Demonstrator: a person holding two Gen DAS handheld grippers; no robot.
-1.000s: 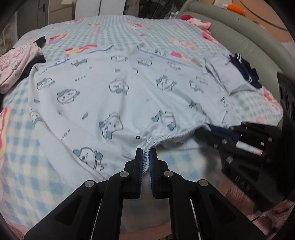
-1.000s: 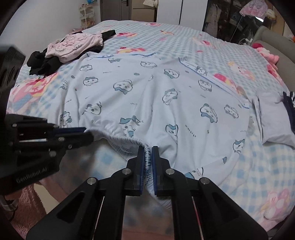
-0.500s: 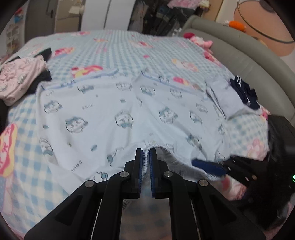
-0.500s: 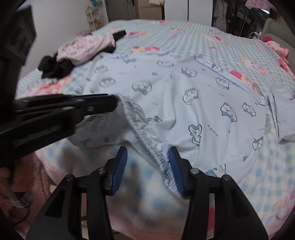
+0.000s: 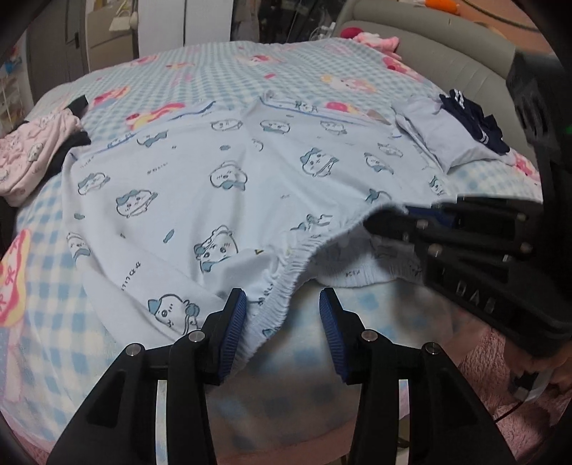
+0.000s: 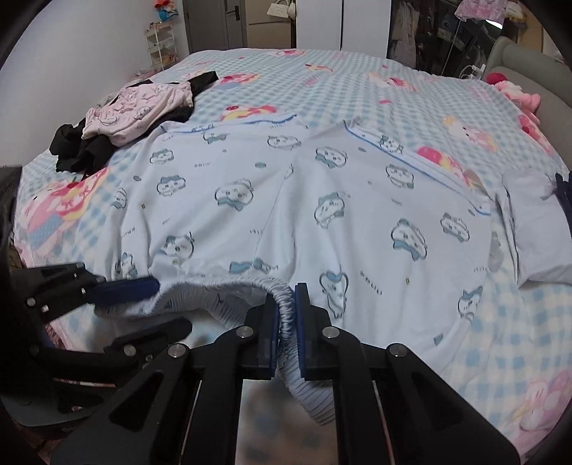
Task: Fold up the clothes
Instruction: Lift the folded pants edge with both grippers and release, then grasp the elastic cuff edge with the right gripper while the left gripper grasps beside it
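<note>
The pale blue cartoon-print cotton shorts (image 6: 304,200) lie spread across the checked bedspread (image 6: 357,78), mid-frame. The right gripper (image 6: 286,314) has just closed, pinching their gathered waistband at bottom centre; the left gripper (image 5: 282,314) has just spread, the waistband loose between its fingers.

A blue-and-white checked bedsheet (image 6: 357,82) with pink cartoon prints covers the bed, a grey padded headboard (image 5: 447,46) curves along its far right side, and white wardrobe doors (image 6: 364,25) stand beyond its far edge.
</note>
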